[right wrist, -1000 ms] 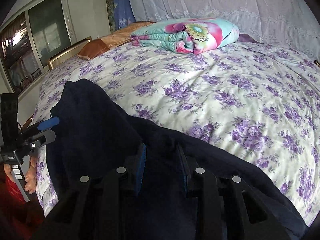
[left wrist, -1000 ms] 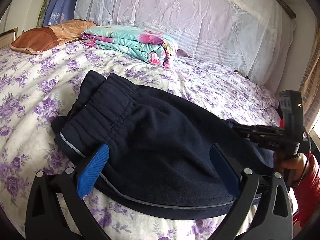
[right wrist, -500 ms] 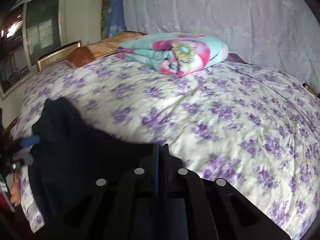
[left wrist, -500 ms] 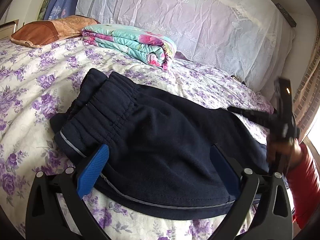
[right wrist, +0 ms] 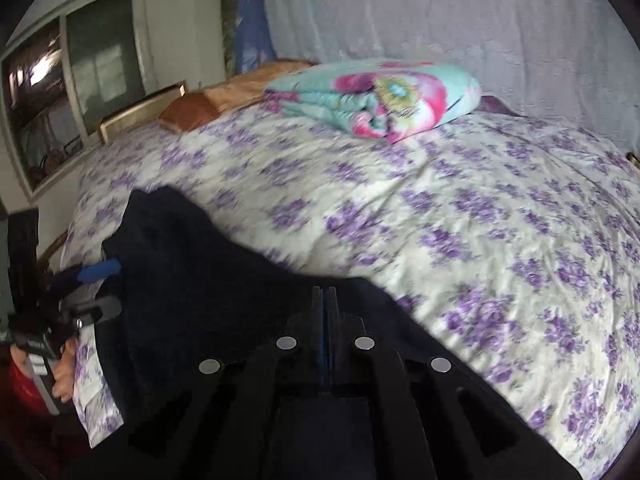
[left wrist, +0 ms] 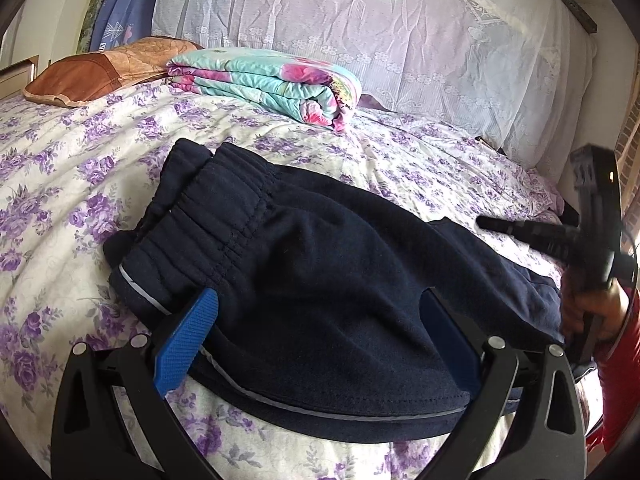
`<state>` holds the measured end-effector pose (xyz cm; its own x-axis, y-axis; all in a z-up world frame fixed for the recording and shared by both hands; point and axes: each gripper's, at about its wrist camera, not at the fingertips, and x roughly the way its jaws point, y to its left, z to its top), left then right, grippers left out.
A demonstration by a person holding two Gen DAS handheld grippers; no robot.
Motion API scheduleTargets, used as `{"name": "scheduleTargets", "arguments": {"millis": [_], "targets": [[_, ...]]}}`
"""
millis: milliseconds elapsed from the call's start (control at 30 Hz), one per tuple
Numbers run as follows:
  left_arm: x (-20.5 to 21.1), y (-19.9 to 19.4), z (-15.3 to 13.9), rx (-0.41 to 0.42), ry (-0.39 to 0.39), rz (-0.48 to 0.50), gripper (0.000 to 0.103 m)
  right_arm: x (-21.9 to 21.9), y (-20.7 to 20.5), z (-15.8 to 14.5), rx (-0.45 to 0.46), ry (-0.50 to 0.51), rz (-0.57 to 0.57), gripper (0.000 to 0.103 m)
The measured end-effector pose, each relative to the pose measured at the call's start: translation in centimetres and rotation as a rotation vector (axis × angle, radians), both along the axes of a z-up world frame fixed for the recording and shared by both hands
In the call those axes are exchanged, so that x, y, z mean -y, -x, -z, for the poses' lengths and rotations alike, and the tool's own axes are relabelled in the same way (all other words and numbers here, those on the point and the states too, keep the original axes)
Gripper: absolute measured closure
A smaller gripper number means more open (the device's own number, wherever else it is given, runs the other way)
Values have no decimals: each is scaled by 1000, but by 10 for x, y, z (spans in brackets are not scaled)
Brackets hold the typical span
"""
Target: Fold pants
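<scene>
Dark navy pants lie folded on the flowered bed, elastic waistband to the left, a grey stripe along the near edge. My left gripper is open, its blue pads spread wide over the near edge of the pants, holding nothing. My right gripper has its jaws pressed together; whether cloth is pinched between them is hidden. It also shows in the left wrist view, raised above the right end of the pants. The pants fill the lower left of the right wrist view.
A folded turquoise and pink blanket and a brown pillow lie at the far side of the bed. The purple flowered sheet stretches to the right. A window and bed frame stand at left.
My right gripper closed from a narrow gap to fully shut, then rose and swung away from the pants' right end. My left gripper stayed open in place.
</scene>
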<state>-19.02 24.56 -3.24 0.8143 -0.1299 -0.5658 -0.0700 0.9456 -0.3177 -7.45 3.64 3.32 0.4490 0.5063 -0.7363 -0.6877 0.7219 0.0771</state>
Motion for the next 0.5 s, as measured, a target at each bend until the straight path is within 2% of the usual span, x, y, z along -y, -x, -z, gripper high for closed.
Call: {"name": "scheduleTargets", "arguments": {"millis": [33,100,133,167,267,300,367,400,467,500], "targets": [[1,-1,0,-3,-6,-1,5,-10,0,15,-23,45,-9,97],[3,-2,-1,-14,-26,-1,5,-25,-17,51,-57,133,18,103],[5,-3,-1,-21,-39,-3,5,-25,-30,55,-70,100,30,103],[7,-4,-1,-27,-50,-5,5,-23,-43,51,-103,61,67,103],[11,-5,0,-41,-83,-9,5,-14,-51,28,-47,7,161,102],[11,-5,0,-43,-89,-7,5,-10,-46,19,-41,-17,162,97],[9,-4,0,-36,-80,-5,5,2,-20,1,-24,-73,115,94],[7,-2,-1,-29,-68,-8,5,7,-6,-4,-7,-73,95,72],[7,0,-5,-38,-66,-24,5,17,21,-7,30,-42,66,39],[9,1,-9,-40,-75,-33,5,23,32,-3,45,-8,60,38]]}}
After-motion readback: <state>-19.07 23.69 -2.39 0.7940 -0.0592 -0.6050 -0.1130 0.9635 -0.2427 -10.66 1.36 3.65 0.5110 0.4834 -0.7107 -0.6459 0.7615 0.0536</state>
